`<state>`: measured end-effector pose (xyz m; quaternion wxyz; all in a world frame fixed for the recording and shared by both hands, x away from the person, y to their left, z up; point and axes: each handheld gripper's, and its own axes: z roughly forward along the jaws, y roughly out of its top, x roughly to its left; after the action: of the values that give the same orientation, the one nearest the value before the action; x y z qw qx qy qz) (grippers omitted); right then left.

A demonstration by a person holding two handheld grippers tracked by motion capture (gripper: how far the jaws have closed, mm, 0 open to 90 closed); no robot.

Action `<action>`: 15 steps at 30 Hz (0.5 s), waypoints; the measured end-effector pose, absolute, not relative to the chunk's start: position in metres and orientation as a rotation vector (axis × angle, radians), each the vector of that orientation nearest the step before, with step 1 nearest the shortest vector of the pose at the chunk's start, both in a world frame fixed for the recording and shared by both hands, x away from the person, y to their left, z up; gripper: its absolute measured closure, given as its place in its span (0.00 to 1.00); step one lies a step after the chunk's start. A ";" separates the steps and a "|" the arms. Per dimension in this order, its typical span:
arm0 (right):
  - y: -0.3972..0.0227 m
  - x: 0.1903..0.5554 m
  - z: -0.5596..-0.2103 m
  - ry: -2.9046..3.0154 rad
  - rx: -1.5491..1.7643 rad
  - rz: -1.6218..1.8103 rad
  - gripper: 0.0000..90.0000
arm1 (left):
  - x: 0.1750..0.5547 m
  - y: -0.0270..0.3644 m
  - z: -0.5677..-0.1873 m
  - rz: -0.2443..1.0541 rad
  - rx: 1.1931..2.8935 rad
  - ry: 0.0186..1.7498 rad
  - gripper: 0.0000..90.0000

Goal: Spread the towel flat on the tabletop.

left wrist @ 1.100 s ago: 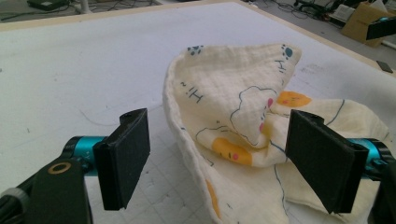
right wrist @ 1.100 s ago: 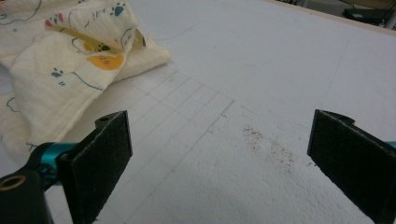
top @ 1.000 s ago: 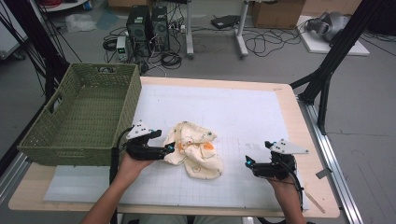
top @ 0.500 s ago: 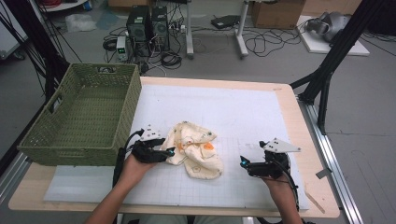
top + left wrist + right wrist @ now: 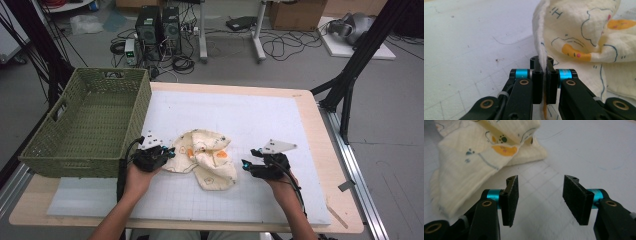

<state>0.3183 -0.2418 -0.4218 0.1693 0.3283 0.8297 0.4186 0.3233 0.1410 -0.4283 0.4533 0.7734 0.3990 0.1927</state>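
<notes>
Item: cloth point(image 5: 206, 156), cream, printed with orange and blue cartoon figures, crumpled on the white mat point(image 5: 260, 120) between the two grippers.

Left gripper point(image 5: 543, 82): jaws clenched on a thin edge fold that rises straight up from between them.

Handling, by my judgement: light, limp, will drape and trail; best taken by hems or corners.

Right gripper point(image 5: 539, 200): jaws have just been closing, part-open, nothing between them; the cloth lies ahead, to their left.

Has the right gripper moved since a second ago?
Yes. In the high view the right gripper has slid left across the white mat toward the cloth. Its jaws have just been closing, with nothing between them.
</notes>
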 end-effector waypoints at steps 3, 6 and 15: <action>-0.226 0.338 -0.425 2.380 0.938 1.173 0.55 | 0.324 0.142 -0.429 0.473 1.906 0.986 0.96; -0.209 0.356 -0.430 2.412 0.934 1.146 0.56 | 0.324 0.142 -0.429 0.472 1.904 0.987 0.96; -0.170 0.379 -0.447 2.509 0.896 1.125 0.76 | 0.324 0.142 -0.429 0.467 1.901 0.976 0.96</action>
<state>0.3792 -0.1699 -0.4468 0.1245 0.3075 0.8608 0.3859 0.3239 0.1421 -0.4294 0.4593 0.7719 0.3965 0.1895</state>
